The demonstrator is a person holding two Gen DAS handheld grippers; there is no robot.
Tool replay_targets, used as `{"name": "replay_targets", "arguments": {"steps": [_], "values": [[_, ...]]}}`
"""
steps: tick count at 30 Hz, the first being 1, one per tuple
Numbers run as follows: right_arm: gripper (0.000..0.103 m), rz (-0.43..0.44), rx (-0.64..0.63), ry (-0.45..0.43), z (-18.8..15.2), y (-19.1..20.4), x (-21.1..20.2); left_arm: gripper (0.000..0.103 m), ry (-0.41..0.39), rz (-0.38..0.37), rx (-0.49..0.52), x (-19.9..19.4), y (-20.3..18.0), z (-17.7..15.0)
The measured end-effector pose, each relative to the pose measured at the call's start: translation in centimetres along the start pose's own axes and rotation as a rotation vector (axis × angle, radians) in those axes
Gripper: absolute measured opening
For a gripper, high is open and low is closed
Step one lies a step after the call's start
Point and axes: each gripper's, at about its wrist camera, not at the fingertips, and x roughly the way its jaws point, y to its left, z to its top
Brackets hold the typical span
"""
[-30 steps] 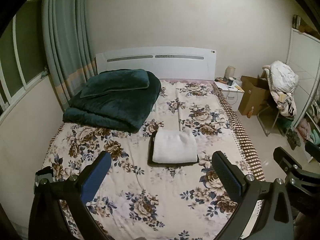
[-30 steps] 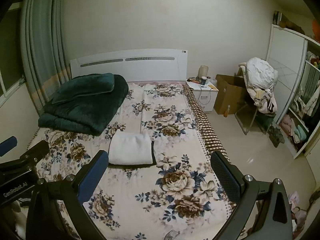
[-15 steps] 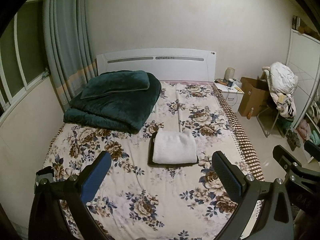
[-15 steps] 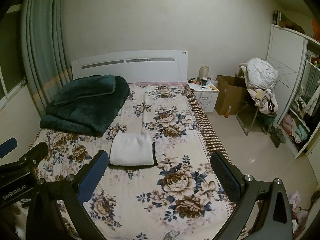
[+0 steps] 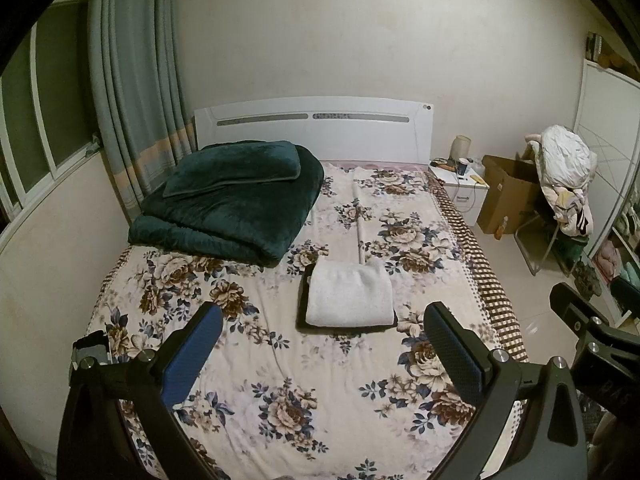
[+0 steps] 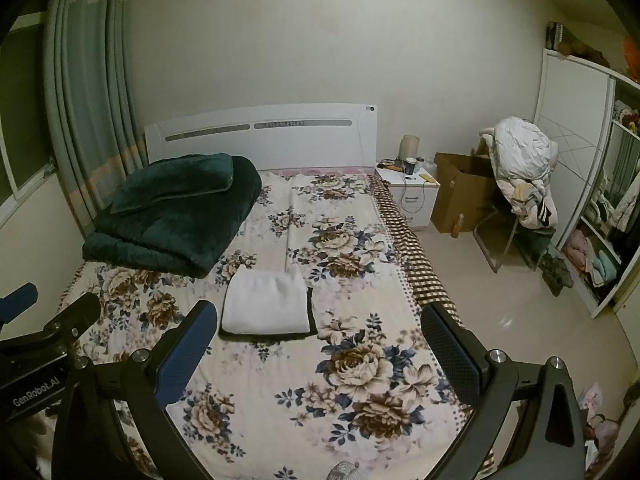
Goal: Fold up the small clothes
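Note:
A folded white garment (image 5: 349, 294) lies on top of a folded black garment (image 5: 303, 308) in the middle of the floral bed (image 5: 280, 380). The stack also shows in the right wrist view, white piece (image 6: 266, 302) on black piece (image 6: 311, 312). My left gripper (image 5: 324, 350) is open and empty, held above the foot of the bed, well short of the stack. My right gripper (image 6: 320, 348) is open and empty, beside the left one, also short of the stack.
A folded dark green blanket (image 5: 236, 204) lies at the bed's far left by the white headboard (image 5: 312, 128). Right of the bed are a nightstand (image 5: 466, 196), a cardboard box (image 5: 508, 200), a chair piled with clothes (image 5: 564, 176) and a wardrobe (image 6: 592, 208). Curtains (image 5: 132, 92) hang left.
Both views have tilted slightly, so the bed and stack sit a little lower in frame. Both grippers stay open and empty; the clothes have not moved.

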Motion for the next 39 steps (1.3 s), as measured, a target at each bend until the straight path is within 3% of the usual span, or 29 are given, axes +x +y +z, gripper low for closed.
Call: {"name": "replay_targets", "arguments": {"steps": [39], "values": [[0.103, 0.006, 0.012, -0.005, 0.8, 0.6, -0.6, 0.103, -0.011, 0.015, -0.006, -1.0, -0.1, 1.1]]}}
